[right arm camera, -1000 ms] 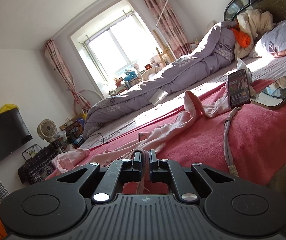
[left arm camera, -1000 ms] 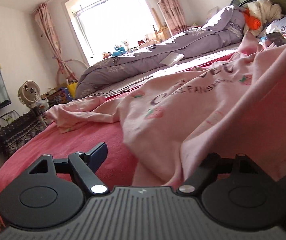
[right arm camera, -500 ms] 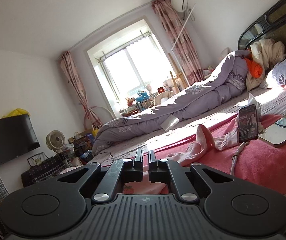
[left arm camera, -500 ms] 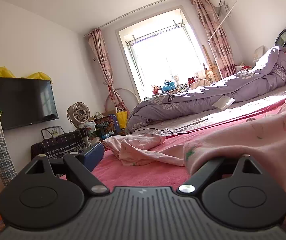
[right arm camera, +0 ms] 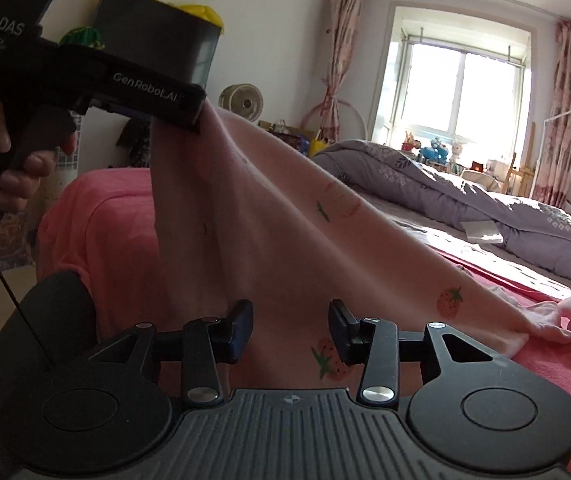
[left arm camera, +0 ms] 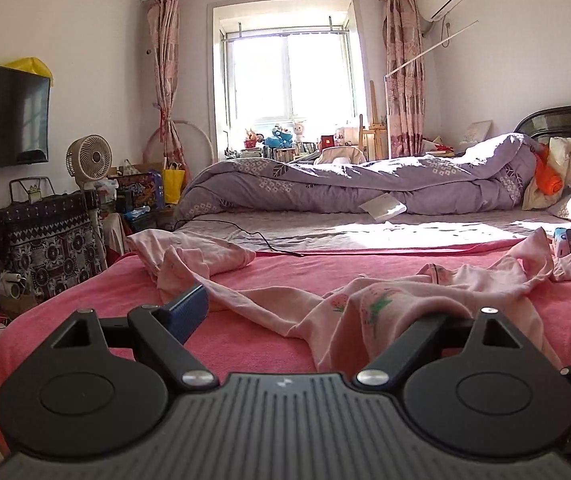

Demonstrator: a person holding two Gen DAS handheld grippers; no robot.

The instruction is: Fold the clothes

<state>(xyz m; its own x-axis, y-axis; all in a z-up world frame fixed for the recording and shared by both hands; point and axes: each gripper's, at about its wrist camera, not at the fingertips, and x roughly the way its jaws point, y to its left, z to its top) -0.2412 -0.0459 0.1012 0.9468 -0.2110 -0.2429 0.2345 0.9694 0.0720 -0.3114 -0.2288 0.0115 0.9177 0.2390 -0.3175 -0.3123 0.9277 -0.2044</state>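
where draped over left gripper [left arm camera: 309, 312], pink garment [left arm camera: 385, 300] slopes down-right along bed [left arm camera: 265, 280].

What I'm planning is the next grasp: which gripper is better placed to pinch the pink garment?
Probably right. The right gripper has just been opening its jaws around the pink garment, not pressing it. The left gripper stands wide, cloth merely draped over one finger.
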